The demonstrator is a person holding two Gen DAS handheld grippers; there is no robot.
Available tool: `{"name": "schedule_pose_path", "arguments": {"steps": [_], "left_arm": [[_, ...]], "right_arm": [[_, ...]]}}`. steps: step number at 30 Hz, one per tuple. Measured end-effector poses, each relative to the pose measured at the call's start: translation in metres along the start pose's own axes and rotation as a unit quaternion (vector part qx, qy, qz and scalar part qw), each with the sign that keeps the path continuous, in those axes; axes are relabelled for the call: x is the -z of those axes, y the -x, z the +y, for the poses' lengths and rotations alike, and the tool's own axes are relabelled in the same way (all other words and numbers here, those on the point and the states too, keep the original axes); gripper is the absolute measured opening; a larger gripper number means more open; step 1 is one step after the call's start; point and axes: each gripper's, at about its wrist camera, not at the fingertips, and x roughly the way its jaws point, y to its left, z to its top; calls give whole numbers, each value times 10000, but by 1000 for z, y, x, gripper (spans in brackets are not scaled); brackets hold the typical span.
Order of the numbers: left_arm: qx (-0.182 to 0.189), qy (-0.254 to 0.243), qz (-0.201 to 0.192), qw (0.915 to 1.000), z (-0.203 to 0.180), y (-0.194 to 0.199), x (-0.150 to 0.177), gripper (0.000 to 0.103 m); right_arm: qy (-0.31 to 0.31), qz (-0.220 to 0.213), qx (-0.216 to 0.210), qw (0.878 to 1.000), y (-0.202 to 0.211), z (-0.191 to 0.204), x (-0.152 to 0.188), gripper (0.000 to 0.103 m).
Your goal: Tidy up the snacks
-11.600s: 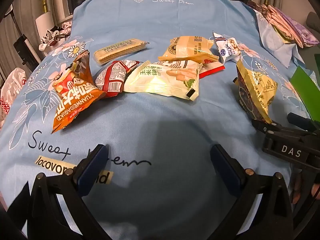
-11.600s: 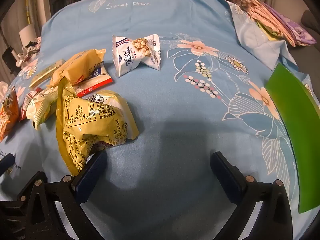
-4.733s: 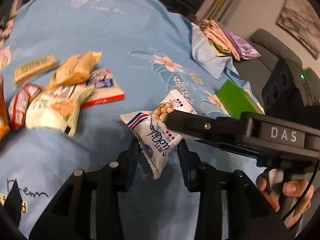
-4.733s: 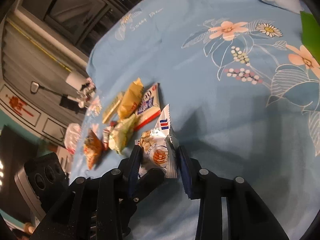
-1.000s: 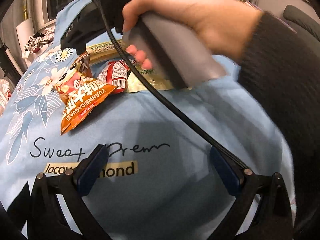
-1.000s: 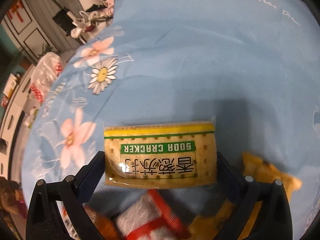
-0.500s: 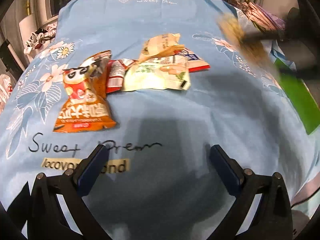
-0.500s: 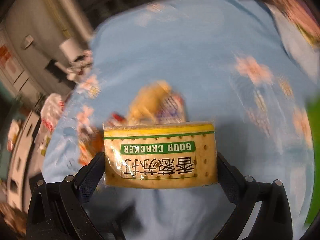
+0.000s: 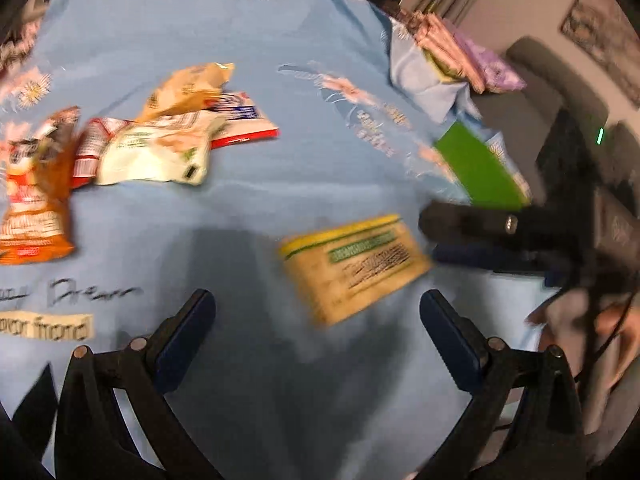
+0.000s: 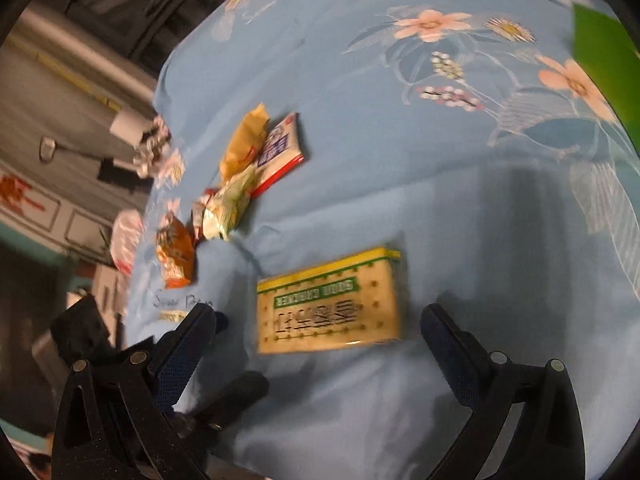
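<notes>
Half a second ago my right fingers were clamped on the soda cracker pack [image 10: 330, 300]; now they stand wide apart and the pack is free of them, blurred with motion, between the two pads but touching neither. Whether it already lies flat on the blue bedsheet [image 10: 400, 140] or is just above it I cannot tell. My right gripper [image 10: 318, 330] holds nothing. From the left wrist view the same cracker pack [image 9: 354, 266] shows tilted, just left of the dark tip of one right finger [image 9: 460, 218].

My left gripper [image 9: 318, 314] is also spread wide and empty, hovering over the sheet near the printed lettering.

Well apart from the cracker pack, to the far left, the remaining snacks sit in a loose cluster: an orange bag [image 9: 34, 196], a small red-and-white packet [image 9: 90, 148], a pale green pouch [image 9: 156, 154] overlapping a red-edged flat packet [image 9: 244, 120], and a yellow bag [image 9: 188, 86] on top of them. A green sheet [image 9: 480, 170] lies at the bed's right edge, beyond the cracker pack.
</notes>
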Motion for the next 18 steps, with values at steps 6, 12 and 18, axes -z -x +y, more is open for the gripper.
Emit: {"name": "schedule_pose_path", "arguments": {"steps": [6,12,18], "left_arm": [[787,416,264,9957,-19,-18,-5,102],[1298,735,339,9882,-3,-21,-15,101],[985,565,333,9930,-8,-18,-10,85]], "right_arm": [[-7,-43,-514,9987,-12,-23,-4,103],[-33,-188,-856,9961,-12,-31,-5,103],[166,-270,-587,9978,-12,-23,-1,92]]}}
